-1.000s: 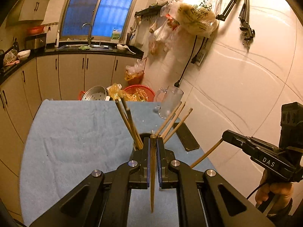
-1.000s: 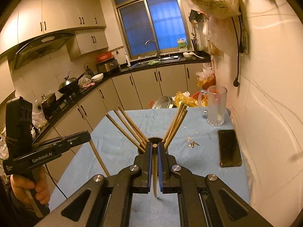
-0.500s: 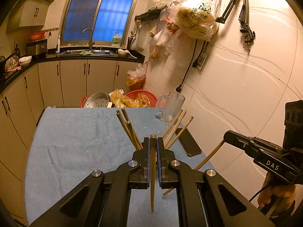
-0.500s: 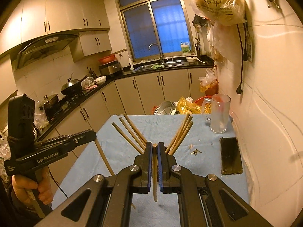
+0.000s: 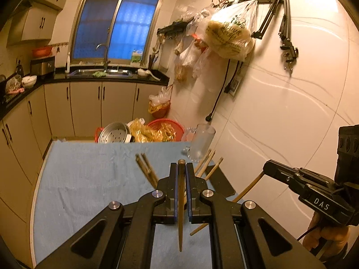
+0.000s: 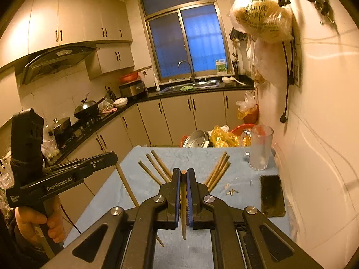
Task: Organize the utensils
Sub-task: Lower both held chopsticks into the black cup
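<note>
Both grippers have been raised farther above the holder's fanned chopsticks (image 6: 218,170), each clamped on one chopstick: left gripper (image 5: 180,174), right gripper (image 6: 183,182); slippage is risked if either thin stick is tilted.

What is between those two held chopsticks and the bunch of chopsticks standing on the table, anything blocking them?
Nothing visible does. The left gripper and right gripper each clamp a chopstick above the blue cloth. The glass mug and phone sit off to the right of the standing chopsticks.
</note>
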`<state>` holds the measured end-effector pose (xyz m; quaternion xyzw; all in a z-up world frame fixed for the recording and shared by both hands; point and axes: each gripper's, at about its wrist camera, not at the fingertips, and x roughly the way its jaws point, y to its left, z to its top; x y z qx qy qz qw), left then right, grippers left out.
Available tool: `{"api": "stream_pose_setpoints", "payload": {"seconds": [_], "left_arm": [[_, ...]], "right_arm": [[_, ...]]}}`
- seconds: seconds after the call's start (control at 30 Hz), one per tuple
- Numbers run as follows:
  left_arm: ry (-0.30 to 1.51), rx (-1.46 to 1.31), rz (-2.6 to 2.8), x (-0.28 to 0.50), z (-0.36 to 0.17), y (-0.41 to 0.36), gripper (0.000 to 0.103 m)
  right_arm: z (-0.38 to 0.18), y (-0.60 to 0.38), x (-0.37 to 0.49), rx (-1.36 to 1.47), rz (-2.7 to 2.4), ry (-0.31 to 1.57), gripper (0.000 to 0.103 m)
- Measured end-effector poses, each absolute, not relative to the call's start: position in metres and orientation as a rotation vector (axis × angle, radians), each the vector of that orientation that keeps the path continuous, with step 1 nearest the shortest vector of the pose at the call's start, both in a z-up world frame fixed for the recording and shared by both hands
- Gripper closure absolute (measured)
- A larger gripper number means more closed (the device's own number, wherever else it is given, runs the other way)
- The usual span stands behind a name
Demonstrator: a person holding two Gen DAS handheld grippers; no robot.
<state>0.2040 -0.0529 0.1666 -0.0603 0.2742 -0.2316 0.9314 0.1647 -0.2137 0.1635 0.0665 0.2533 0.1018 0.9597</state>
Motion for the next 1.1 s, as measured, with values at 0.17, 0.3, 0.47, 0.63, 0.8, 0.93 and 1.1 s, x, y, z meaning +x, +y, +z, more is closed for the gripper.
{"api": "stream_pose_setpoints", "payload": {"seconds": [0.17, 0.3, 0.47, 0.63, 0.8, 0.93, 1.1], "left_arm": [[0.503, -0.108, -0.464, 0.208, 0.19, -0.059, 0.097], [0.464, -0.116, -0.441, 0.218, 0.204, -0.061, 0.097], [0.438, -0.124, -0.406, 0.233, 0.203, -0.066, 0.097], [0.453, -0.137, -0.381, 0.251, 0.187, -0.067, 0.097], [0.482, -0.132, -0.377, 0.265, 0.167, -0.068, 0.097], [0.508, -0.123, -0.383, 0.272, 0.152, -0.072, 0.097], [0.548, -0.099, -0.388, 0.273, 0.129, -0.08, 0.097]], "right_arm": [[0.189, -0.209, 0.167, 0.11, 0.197, 0.462, 0.097], [0.214, -0.204, 0.174, 0.087, 0.185, 0.404, 0.097], [0.229, -0.198, 0.203, 0.076, 0.167, 0.374, 0.097], [0.216, -0.199, 0.235, 0.088, 0.169, 0.396, 0.097], [0.191, -0.203, 0.26, 0.115, 0.185, 0.429, 0.097], [0.173, -0.204, 0.272, 0.118, 0.185, 0.449, 0.097], [0.153, -0.199, 0.281, 0.099, 0.187, 0.482, 0.097]]}}
